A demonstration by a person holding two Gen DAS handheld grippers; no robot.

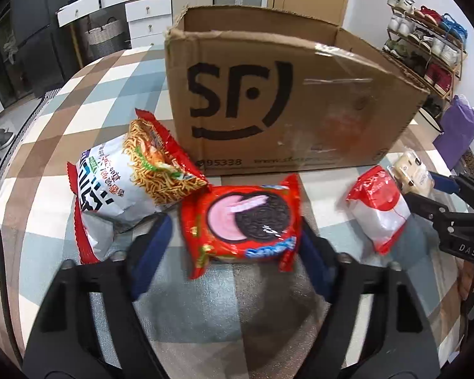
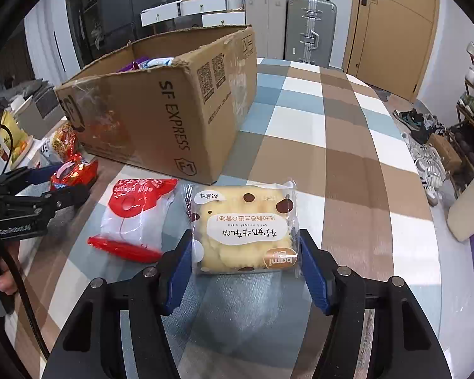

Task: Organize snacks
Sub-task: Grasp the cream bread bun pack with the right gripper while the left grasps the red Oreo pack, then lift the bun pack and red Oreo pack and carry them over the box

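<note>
A red Oreo pack (image 1: pixel 241 221) lies on the checked tablecloth between the fingers of my open left gripper (image 1: pixel 233 237); whether the pads touch it is unclear. A noodle snack bag (image 1: pixel 129 180) lies to its left, a red-and-white pack (image 1: pixel 377 205) to its right. In the right wrist view my right gripper (image 2: pixel 246 268) is open around a yellow cake pack (image 2: pixel 243 230), pads close to its sides. The red-and-white pack (image 2: pixel 136 218) lies left of it. The open SF cardboard box (image 1: pixel 284 104) stands behind the snacks; in the right wrist view the box (image 2: pixel 161 120) holds some items.
The table (image 2: pixel 331 158) extends to the right of the box. Suitcases (image 2: pixel 309 28), a white drawer unit and a door stand behind. A shoe rack (image 1: pixel 426 47) is at the right. The left gripper (image 2: pixel 60 200) shows at the left of the right wrist view.
</note>
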